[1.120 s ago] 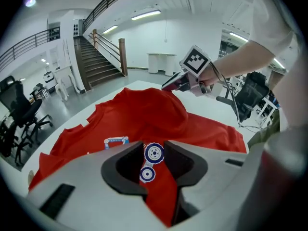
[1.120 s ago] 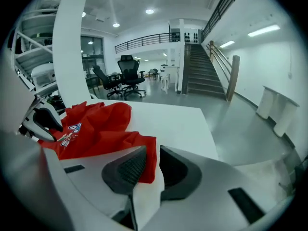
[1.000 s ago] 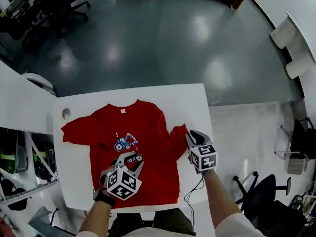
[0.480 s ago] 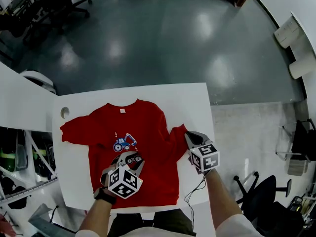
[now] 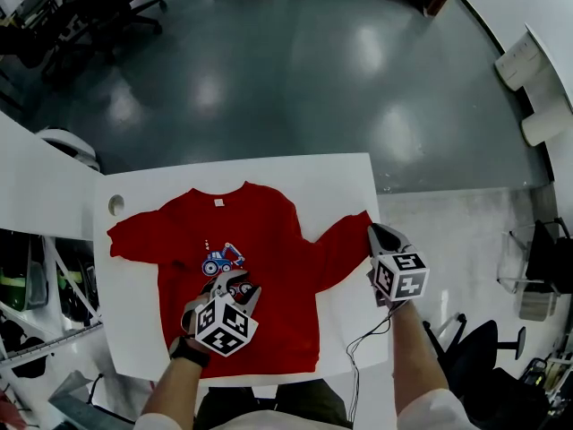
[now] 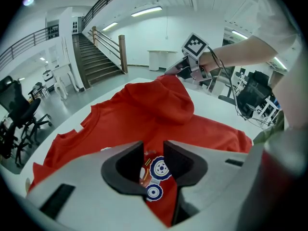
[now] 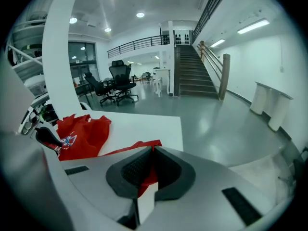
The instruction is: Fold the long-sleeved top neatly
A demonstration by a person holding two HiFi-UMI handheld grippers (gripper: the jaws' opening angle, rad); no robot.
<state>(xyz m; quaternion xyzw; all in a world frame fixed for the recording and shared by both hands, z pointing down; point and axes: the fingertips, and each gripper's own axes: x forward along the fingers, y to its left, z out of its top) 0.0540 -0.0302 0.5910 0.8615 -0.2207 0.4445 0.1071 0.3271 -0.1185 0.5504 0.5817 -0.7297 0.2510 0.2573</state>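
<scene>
— What's the room?
— A hall with a grey floor [image 5: 269, 70] and one white counter [image 5: 345, 176] in front of the person.
— And the top?
— One red top [image 5: 269, 231] lies face up on the counter, with a digger print [image 5: 218, 260] on its chest. It has two sleeves. The left-side sleeve [image 5: 130, 238] is spread flat, and the right-side sleeve [image 5: 345, 245] stretches toward the counter's right edge.
— The tools?
— There are two. The right tool [image 5: 376, 232] is clenched on the right-side sleeve's cuff, with red cloth pinched between its pads. The left tool [image 5: 235, 283] is released, its jaws apart over the top's front, just below the print, pinching nothing.
</scene>
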